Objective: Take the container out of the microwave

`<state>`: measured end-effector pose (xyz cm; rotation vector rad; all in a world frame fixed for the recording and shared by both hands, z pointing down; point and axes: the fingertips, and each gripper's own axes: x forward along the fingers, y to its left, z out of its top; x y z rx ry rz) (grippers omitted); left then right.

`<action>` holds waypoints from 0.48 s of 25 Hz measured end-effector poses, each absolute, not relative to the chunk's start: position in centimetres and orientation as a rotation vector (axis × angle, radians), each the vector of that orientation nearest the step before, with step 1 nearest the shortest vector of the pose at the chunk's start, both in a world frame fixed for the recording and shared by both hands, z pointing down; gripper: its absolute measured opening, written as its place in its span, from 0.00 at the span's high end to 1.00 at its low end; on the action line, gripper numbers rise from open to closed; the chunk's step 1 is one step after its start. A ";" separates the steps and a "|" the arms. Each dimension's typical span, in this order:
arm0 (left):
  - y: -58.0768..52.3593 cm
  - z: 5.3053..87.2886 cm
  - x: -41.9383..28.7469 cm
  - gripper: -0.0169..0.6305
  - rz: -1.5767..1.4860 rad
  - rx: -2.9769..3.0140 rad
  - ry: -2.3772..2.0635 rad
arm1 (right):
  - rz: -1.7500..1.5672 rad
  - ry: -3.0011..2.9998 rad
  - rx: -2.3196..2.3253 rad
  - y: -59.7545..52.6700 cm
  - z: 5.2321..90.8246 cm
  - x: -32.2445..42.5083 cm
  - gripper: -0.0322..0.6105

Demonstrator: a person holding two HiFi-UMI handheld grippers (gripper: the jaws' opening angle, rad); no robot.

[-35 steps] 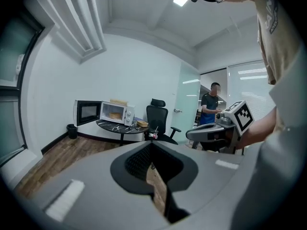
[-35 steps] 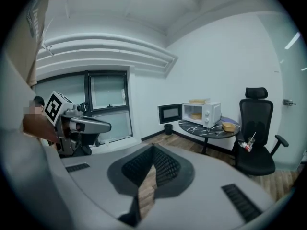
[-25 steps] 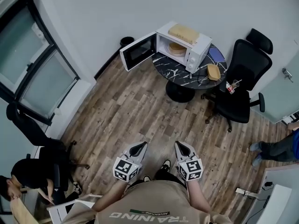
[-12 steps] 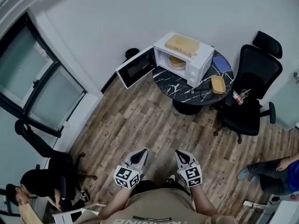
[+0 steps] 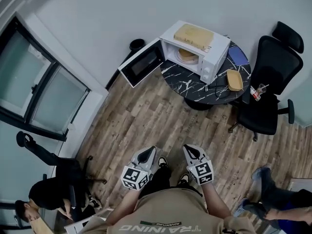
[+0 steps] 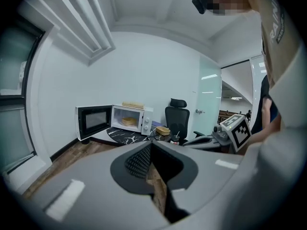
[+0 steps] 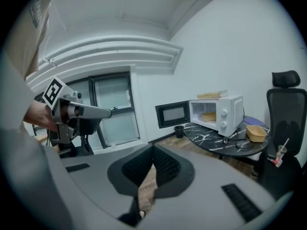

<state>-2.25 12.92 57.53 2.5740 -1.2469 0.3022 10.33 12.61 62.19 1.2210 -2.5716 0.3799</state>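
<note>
A white microwave (image 5: 197, 45) stands on a round black marble table (image 5: 195, 84) across the room, its door (image 5: 141, 63) swung open to the left. Inside it sits a round tan container (image 5: 187, 55), also seen in the left gripper view (image 6: 127, 121) and the right gripper view (image 7: 208, 116). My left gripper (image 5: 147, 153) and right gripper (image 5: 189, 150) are held side by side close to my body, far from the microwave. Both are shut with nothing between the jaws.
A wooden board (image 5: 194, 34) lies on top of the microwave. A second tan container (image 5: 235, 79) and a cable lie on the table. A black office chair (image 5: 273, 77) stands at the table's right, a black bin (image 5: 137, 44) by the wall. Seated people are at lower left (image 5: 48, 189) and lower right (image 5: 278, 199).
The view has shifted as I step over the wooden floor; the microwave shows slightly larger. Both grippers stay shut in front of my body.
</note>
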 end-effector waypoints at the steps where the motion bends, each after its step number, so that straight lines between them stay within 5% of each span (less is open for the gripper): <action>1: 12.2 57.6 -2.8 0.96 0.302 2.581 -1.245 | 0.378 -2.568 1.229 11.9 62.1 9.8 0.94; 12: 0.9 55.6 -7.8 0.96 0.304 2.734 -1.151 | 0.341 -2.519 1.271 2.7 59.3 3.1 0.94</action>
